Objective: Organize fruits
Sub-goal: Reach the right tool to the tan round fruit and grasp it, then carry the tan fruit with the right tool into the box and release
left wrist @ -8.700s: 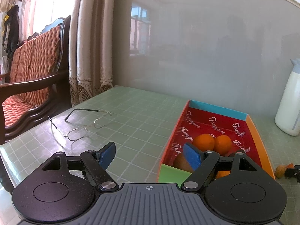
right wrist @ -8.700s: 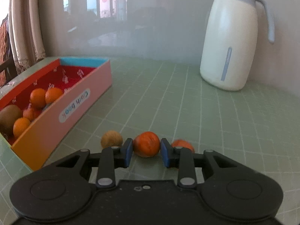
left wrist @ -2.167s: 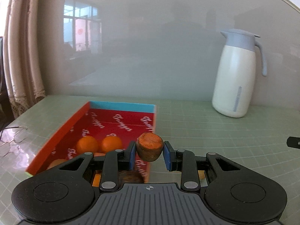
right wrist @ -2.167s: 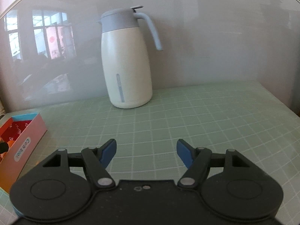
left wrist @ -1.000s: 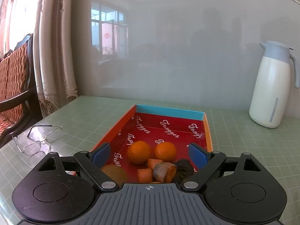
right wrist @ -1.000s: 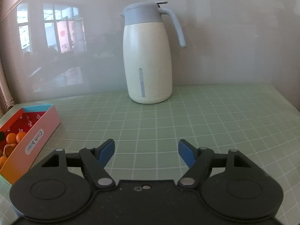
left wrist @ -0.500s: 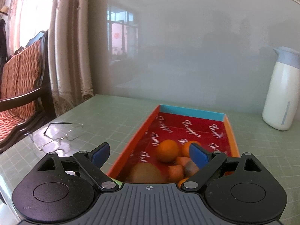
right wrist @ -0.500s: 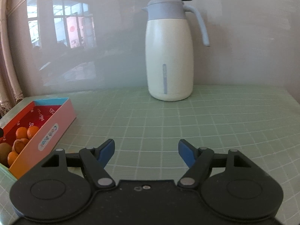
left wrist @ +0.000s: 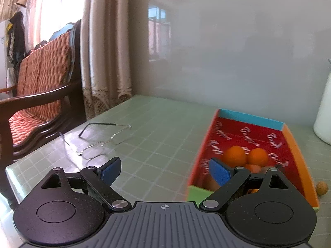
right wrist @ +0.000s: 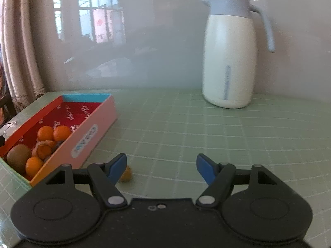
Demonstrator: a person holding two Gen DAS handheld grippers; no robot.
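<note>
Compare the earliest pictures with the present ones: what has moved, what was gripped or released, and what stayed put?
The reddish fruit the right gripper clamped on the table now lies in the box; the left gripper carried it there and let go. One small brown fruit remains outside. Both grippers are open, holding nothing. Box, jug and eyeglasses stayed put.

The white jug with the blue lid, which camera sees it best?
The right wrist camera. There the white jug stands whole on the green table, with its lid, spout and handle all showing. The left wrist camera catches only a blurry slice of its side at the right edge of the picture.
</note>
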